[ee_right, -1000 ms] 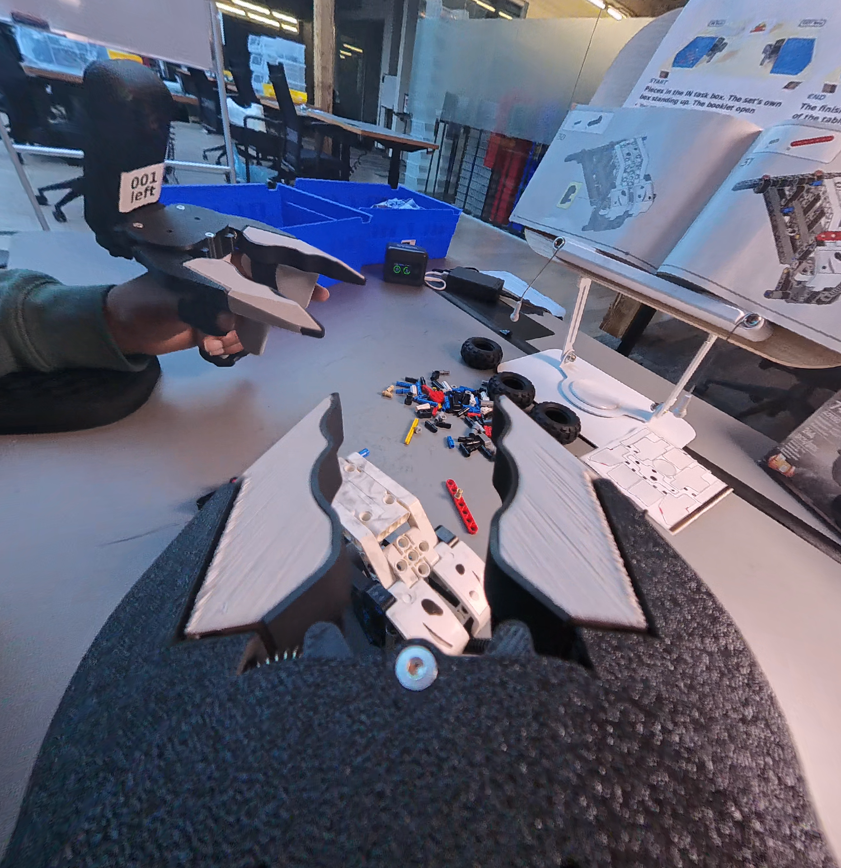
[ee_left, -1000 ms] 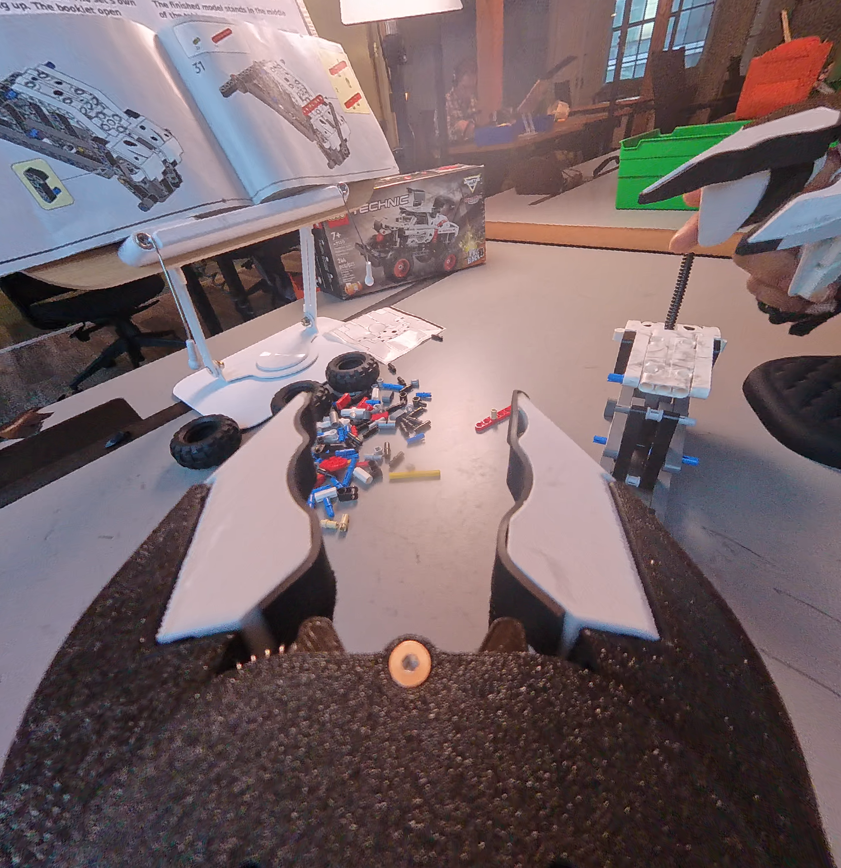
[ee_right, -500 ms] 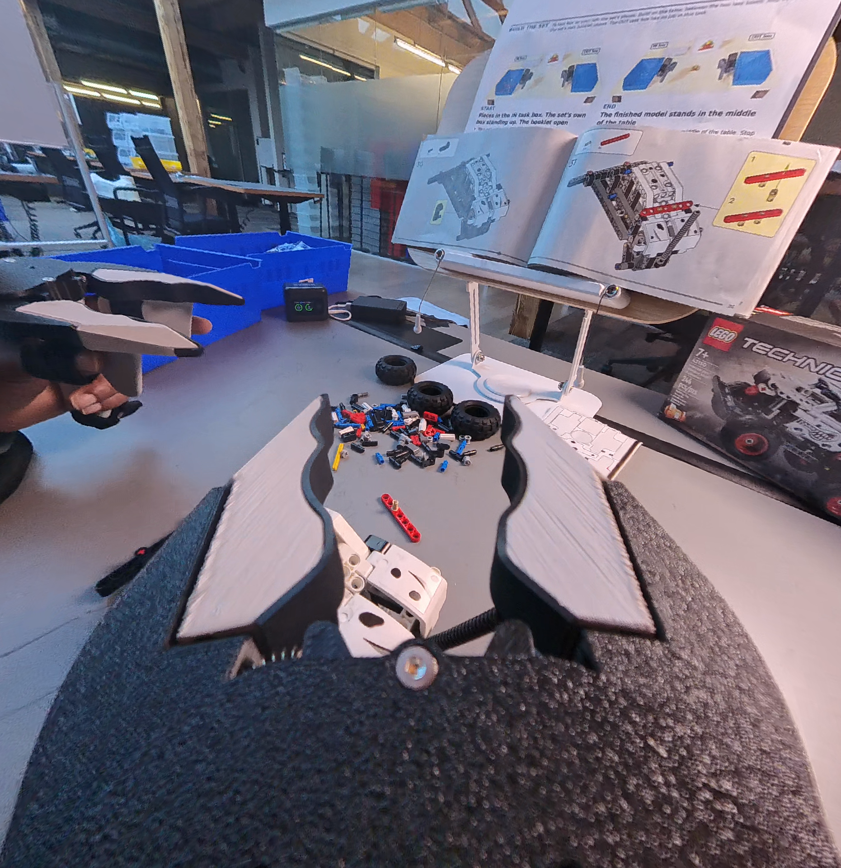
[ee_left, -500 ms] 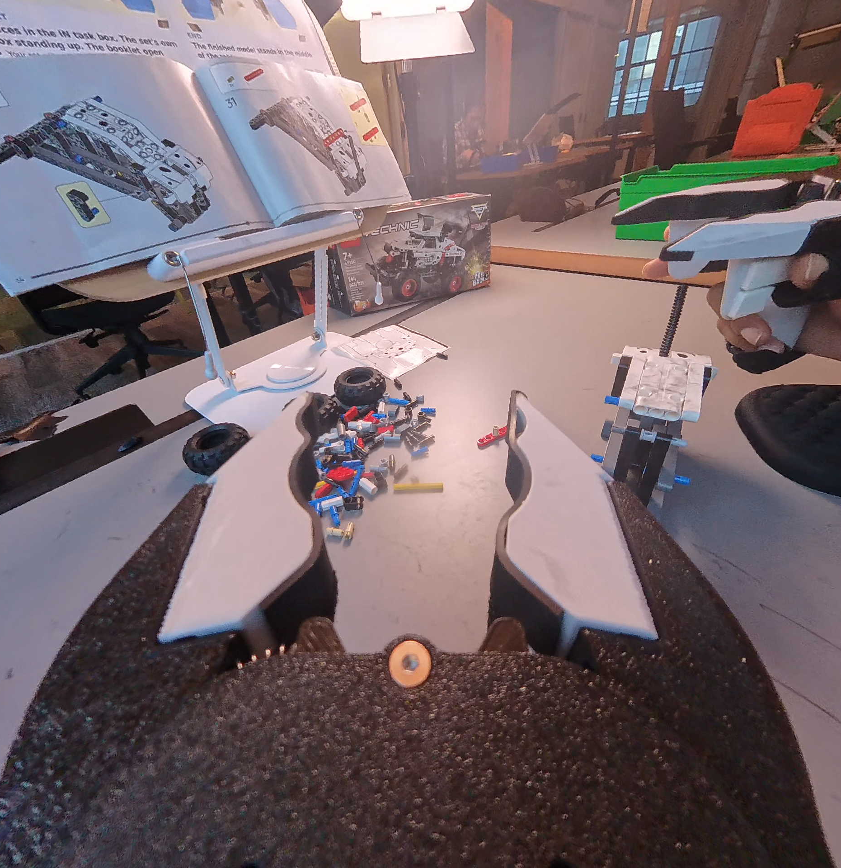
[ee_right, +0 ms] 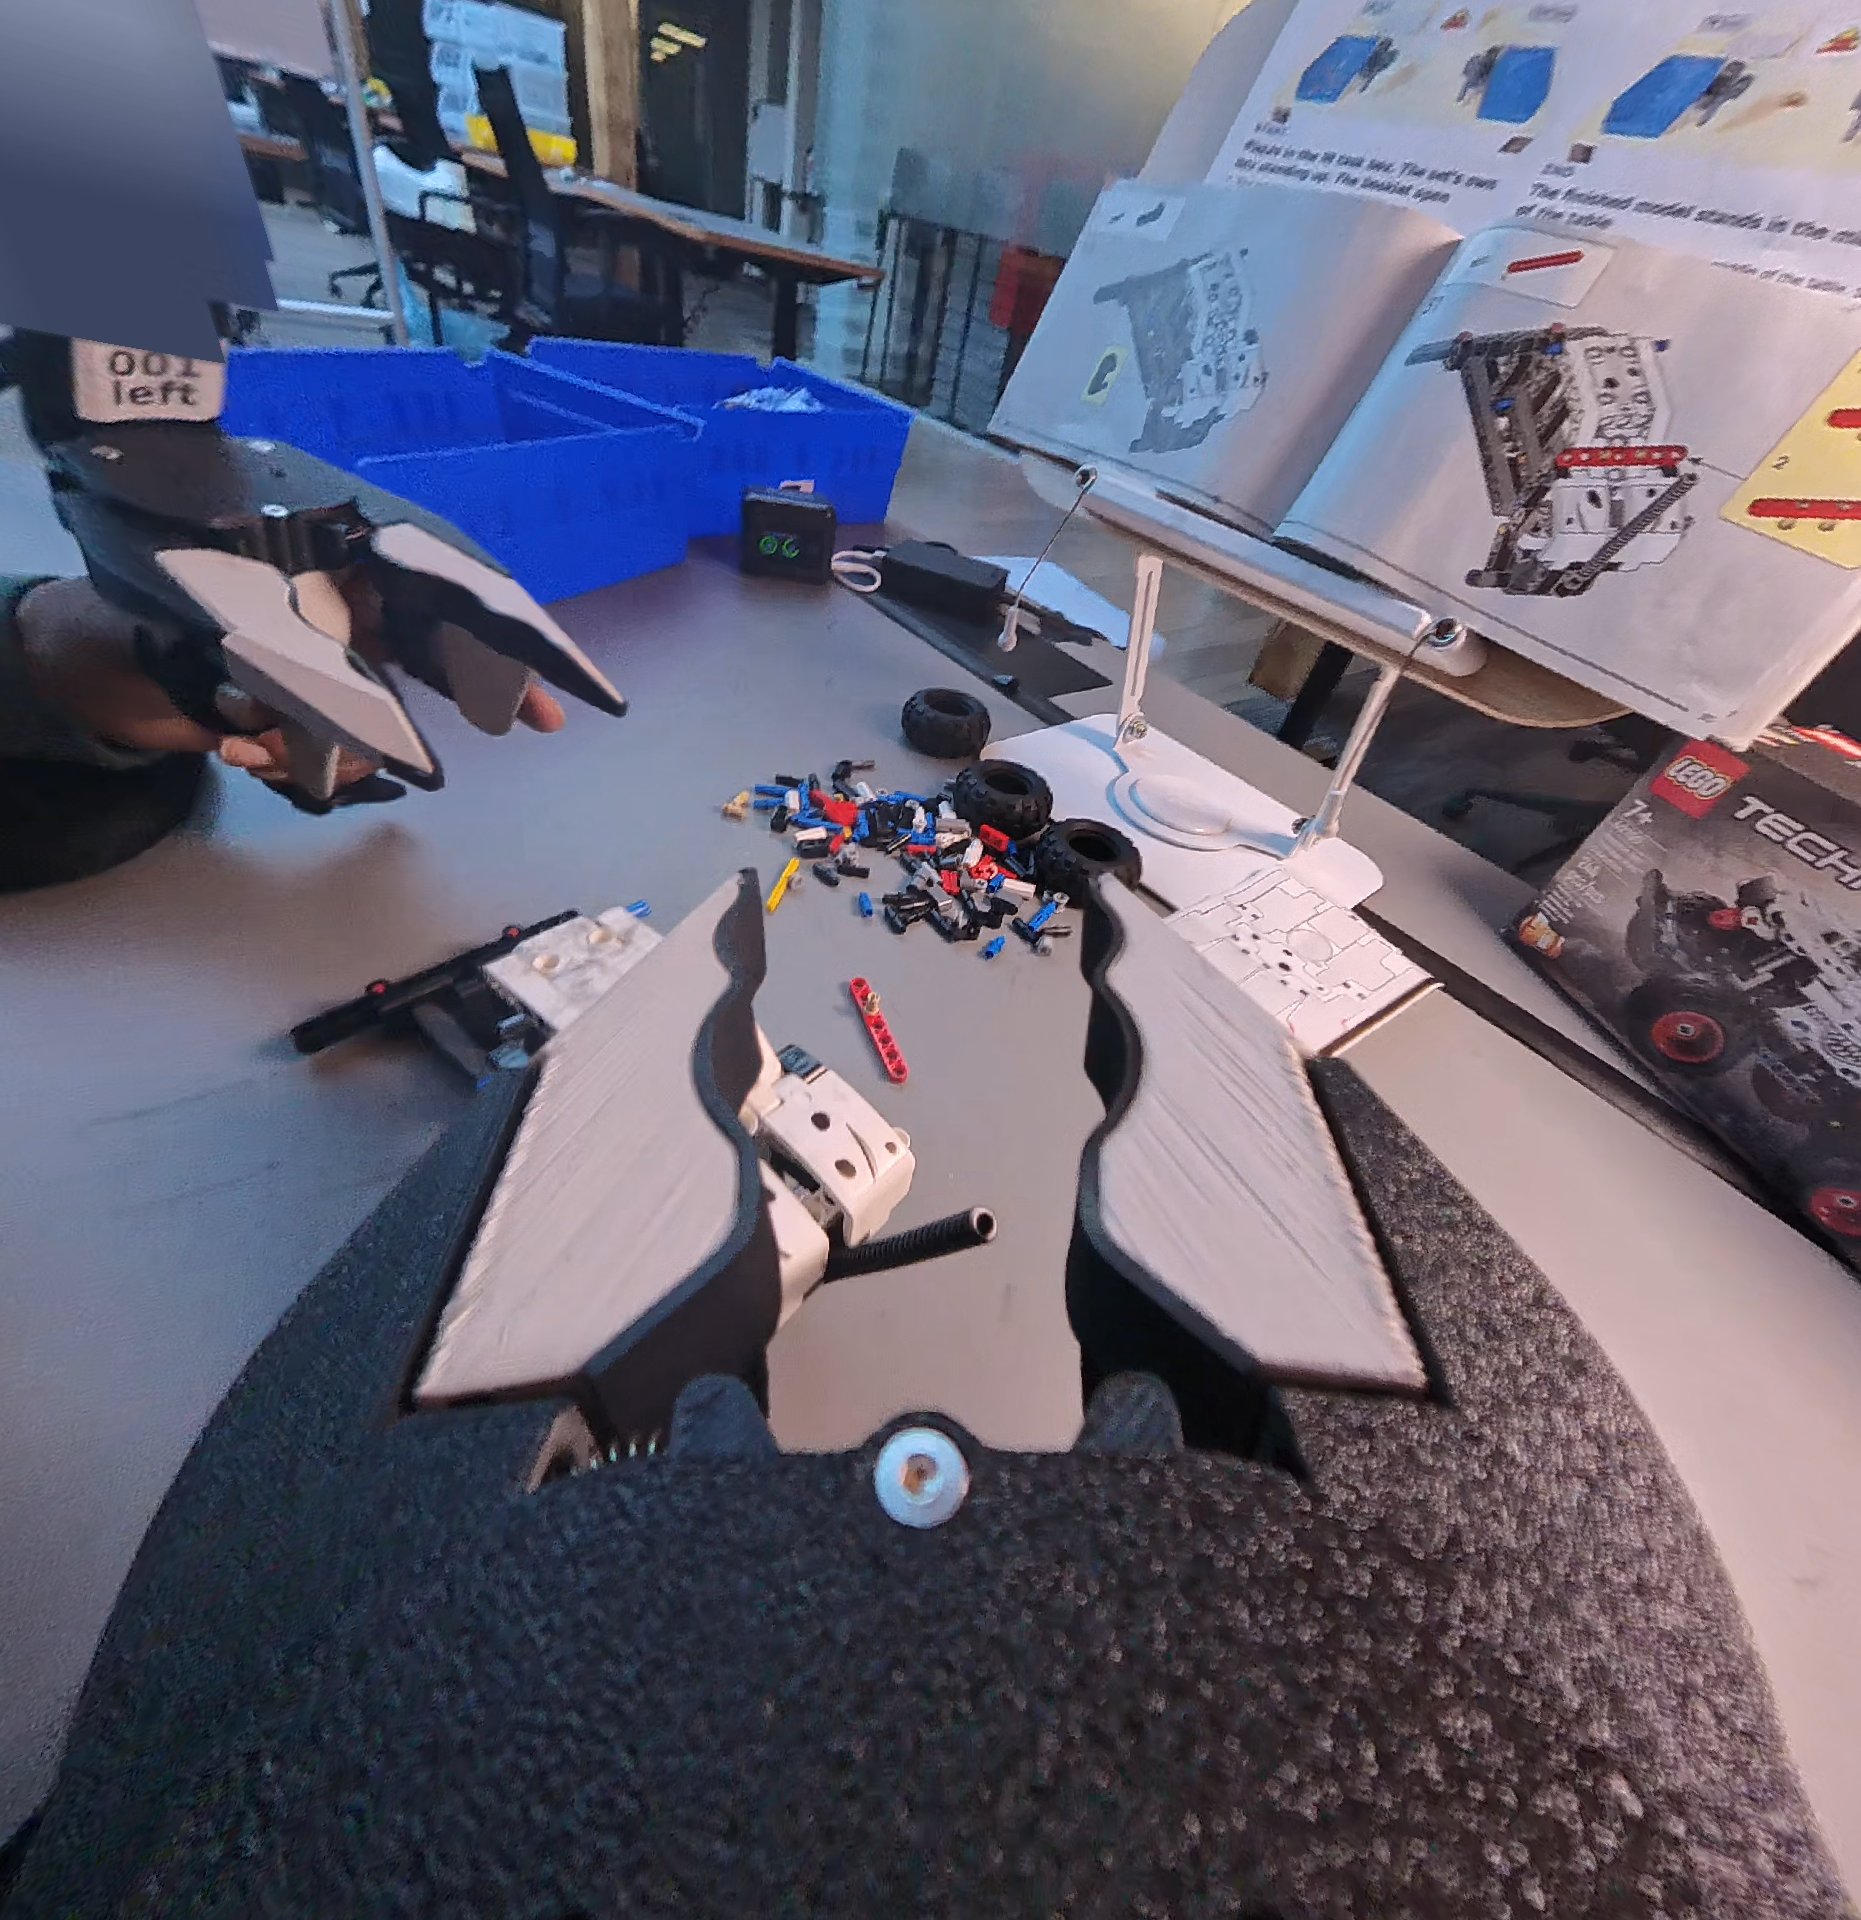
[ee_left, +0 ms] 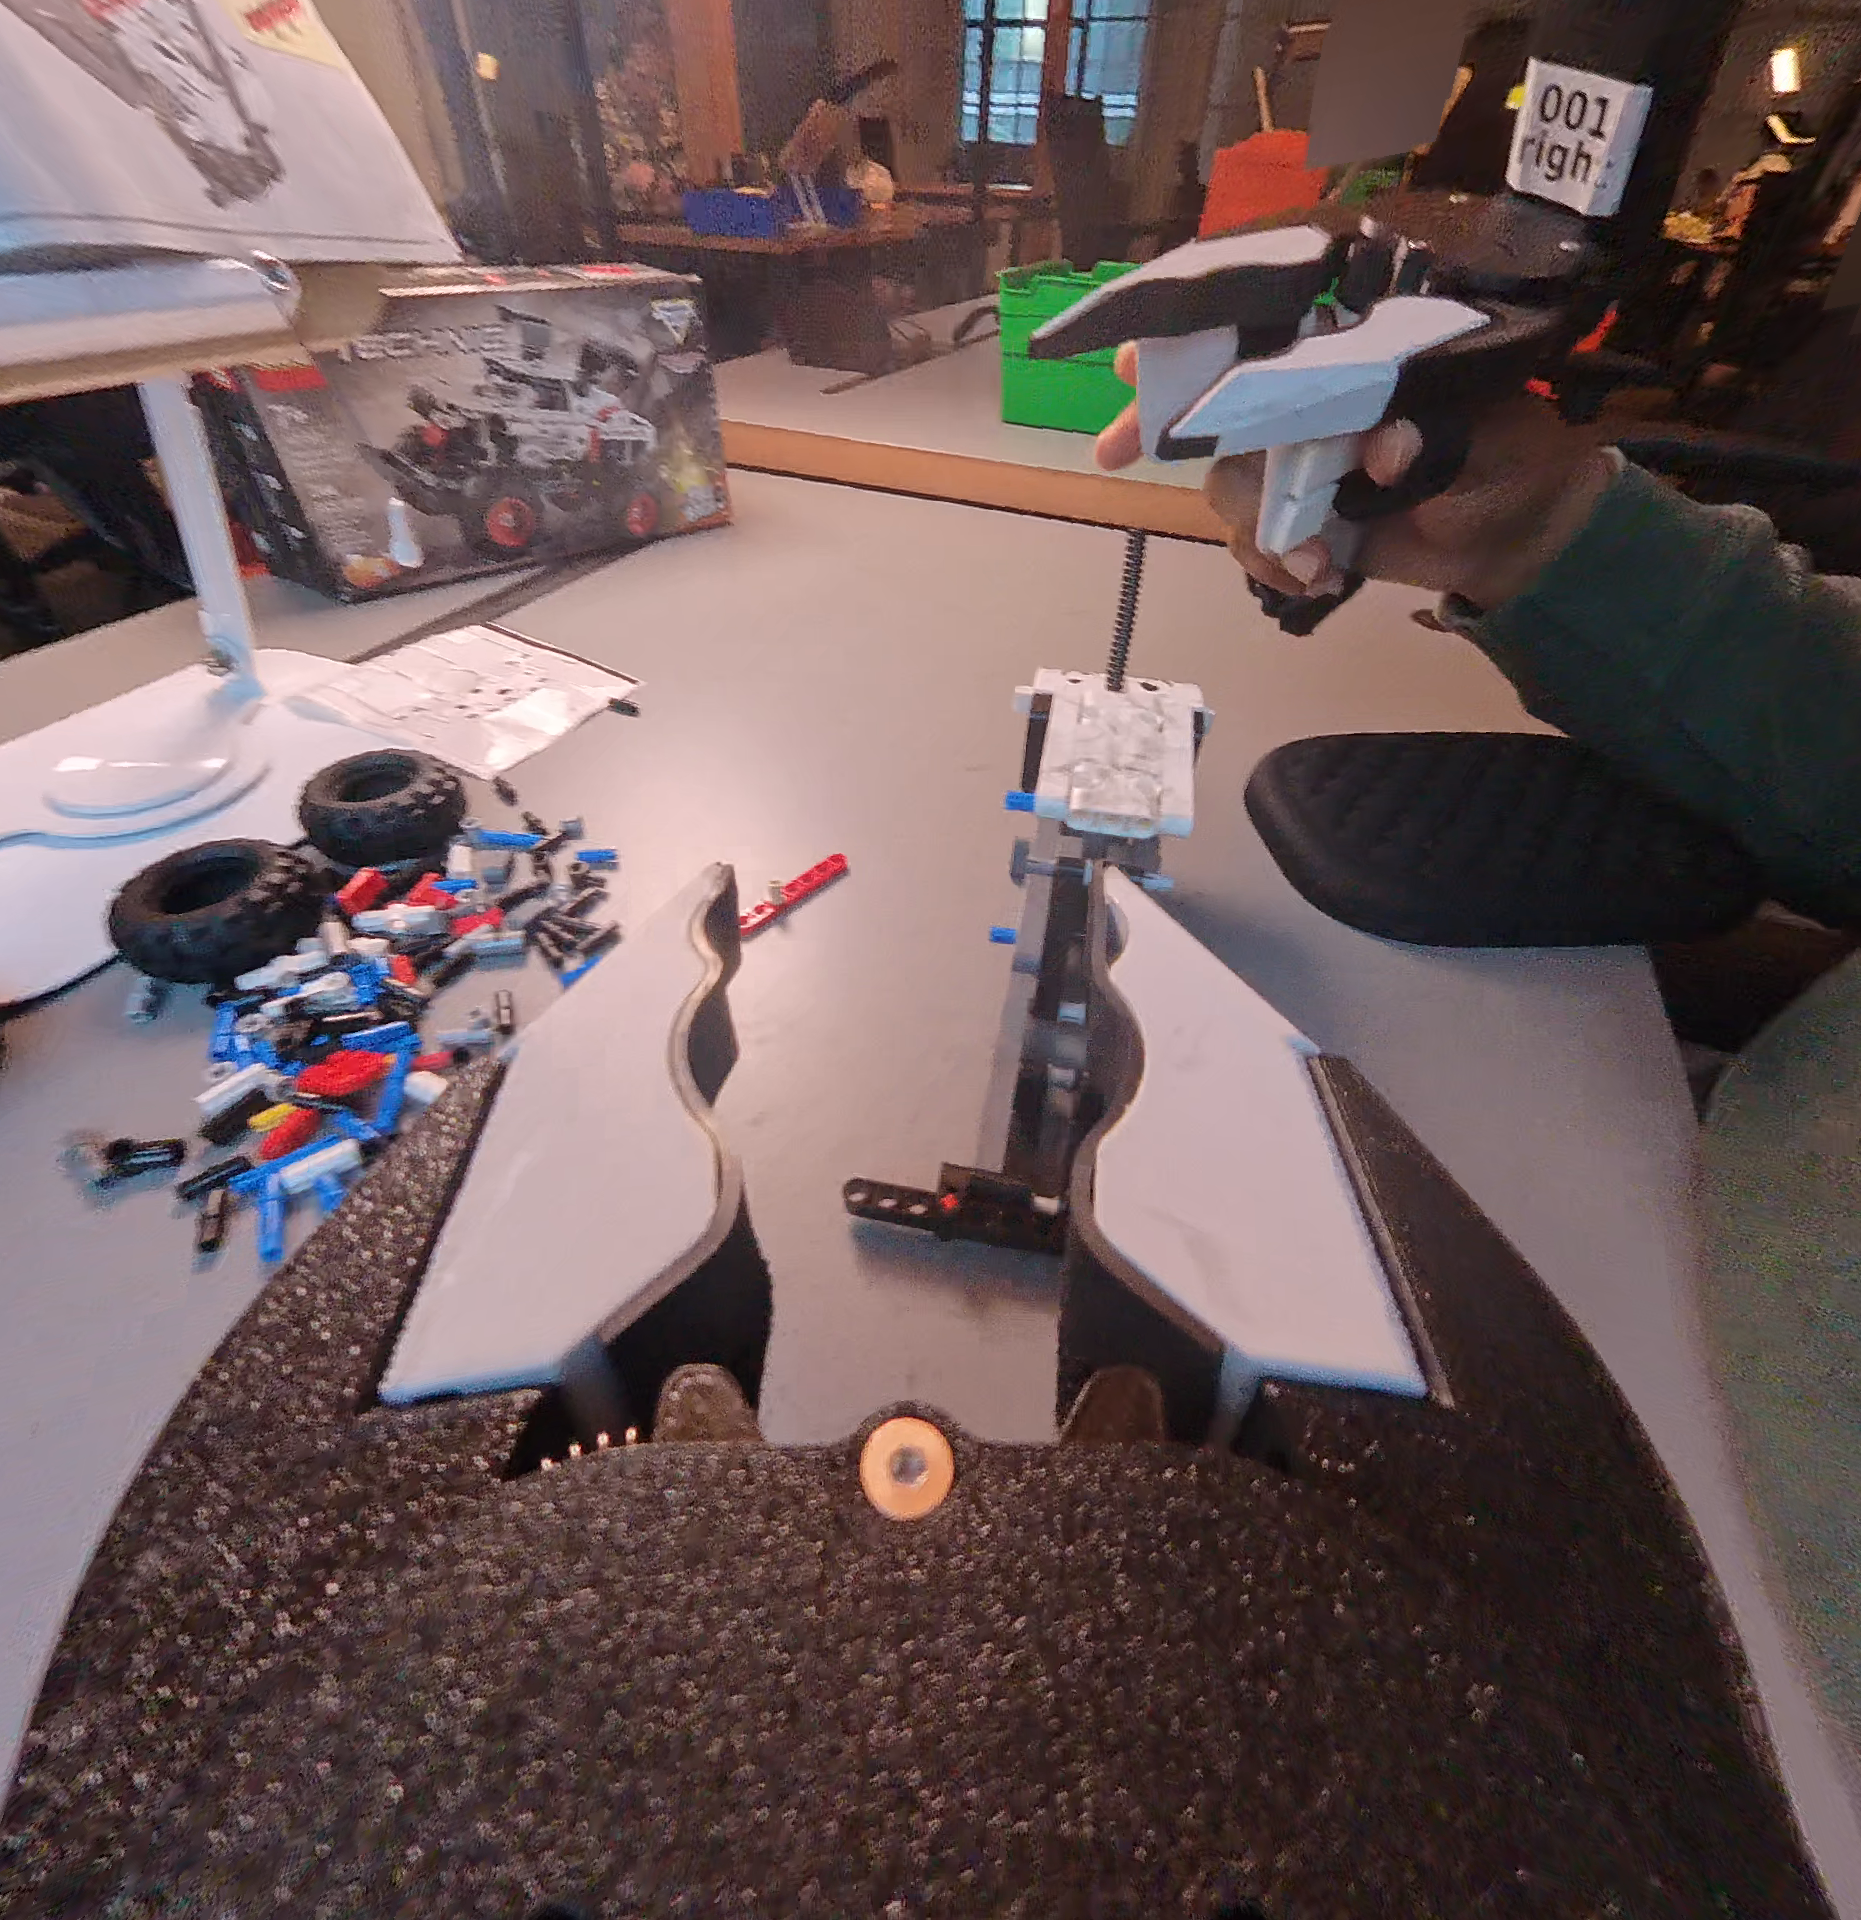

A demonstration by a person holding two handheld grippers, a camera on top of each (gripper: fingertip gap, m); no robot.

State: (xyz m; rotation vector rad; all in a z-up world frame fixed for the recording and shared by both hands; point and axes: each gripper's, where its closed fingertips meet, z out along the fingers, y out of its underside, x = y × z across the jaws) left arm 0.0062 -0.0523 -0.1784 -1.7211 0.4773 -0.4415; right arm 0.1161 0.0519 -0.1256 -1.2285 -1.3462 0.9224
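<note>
A partly built white and black brick model [ee_left: 1108, 758] lies on the grey table [ee_left: 884, 582], a black ribbed rod [ee_left: 1125, 603] sticking out of its far end. My left gripper [ee_left: 910, 904] is open and empty, low over the table, its right finger just beside the model's black frame. My right gripper [ee_right: 921, 914] is open and empty above the same model [ee_right: 838, 1143], which shows partly under its left finger. A red beam [ee_right: 879, 1029] lies between the fingers, farther off. Each view shows the other gripper, open, held in a hand [ee_left: 1102, 390] [ee_right: 521, 743].
A pile of small pieces [ee_right: 905, 852] and black tyres [ee_right: 999, 795] lie beside a white stand [ee_right: 1196, 810] holding an open booklet [ee_right: 1528, 416]. A sheet [ee_right: 1290, 956], the set's box [ee_right: 1757, 966], blue bins [ee_right: 552, 457], a green bin [ee_left: 1061, 343] and a black pad [ee_left: 1477, 831] stand around.
My left gripper has moved right and closer to the model. My right gripper has pulled back and up from around the model. Both stay open.
</note>
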